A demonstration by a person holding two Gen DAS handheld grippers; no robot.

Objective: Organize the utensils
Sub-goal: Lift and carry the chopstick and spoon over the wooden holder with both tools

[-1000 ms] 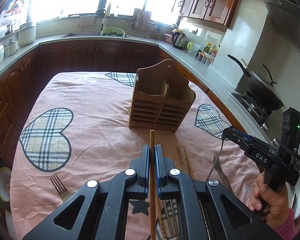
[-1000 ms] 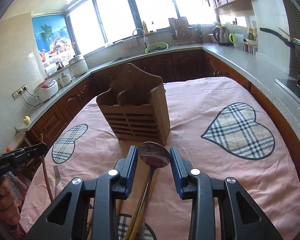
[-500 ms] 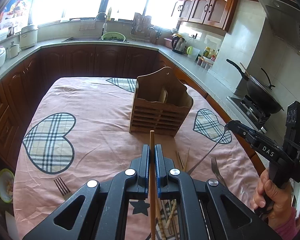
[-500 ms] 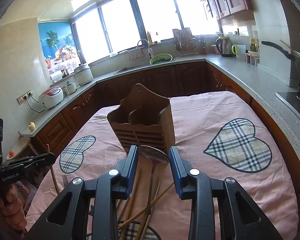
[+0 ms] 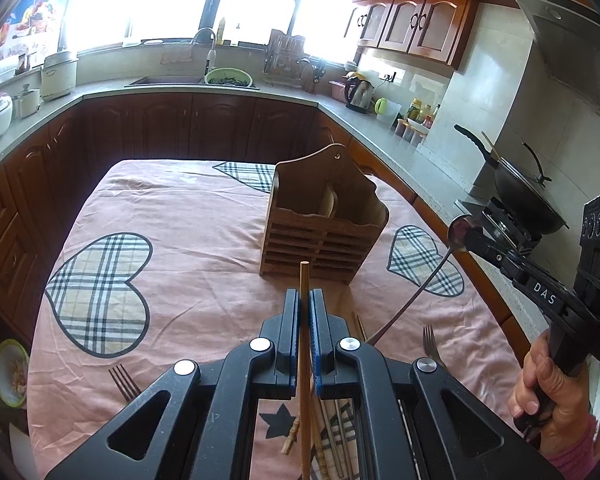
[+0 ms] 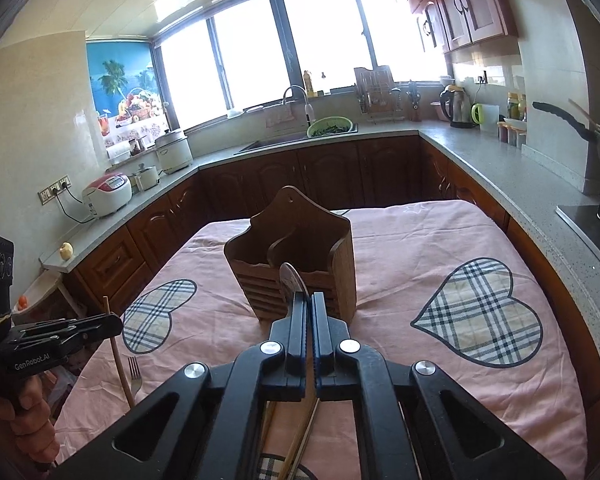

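Both tools are loaded and held above the table (image 5: 188, 208), so the step in hand appears to be the carry toward the wooden holder (image 5: 324, 232), with nothing yet dropped in by either. The left gripper (image 5: 304, 312) has its fingers closed narrow on a wooden chopstick (image 5: 304, 280), whose end stands just past the fingertips and whose shaft runs back between the jaws. The right gripper (image 6: 309, 308) is likewise clamped tight, on a metal spoon (image 5: 458, 230); in the left view the bowl is pinched at the fingertips and the thin handle hangs down toward the cloth. The holder stands upright near the middle of the table, ahead of both grippers and apart from them. It has a tall back panel, a slatted front and a central divider making two compartments; a pale rounded shape shows inside near the divider, but what it is cannot be told, and the rest of the interior is hidden. Still loose on the cloth are a fork (image 5: 124, 380) to the left, a second fork (image 5: 430, 340) to the right, and several chopsticks (image 5: 316, 444) lying under the left gripper. The next move would call for bringing each piece over an open compartment, turning it upright and letting it down inside; the long hanging spoon handle may catch the holder's rim
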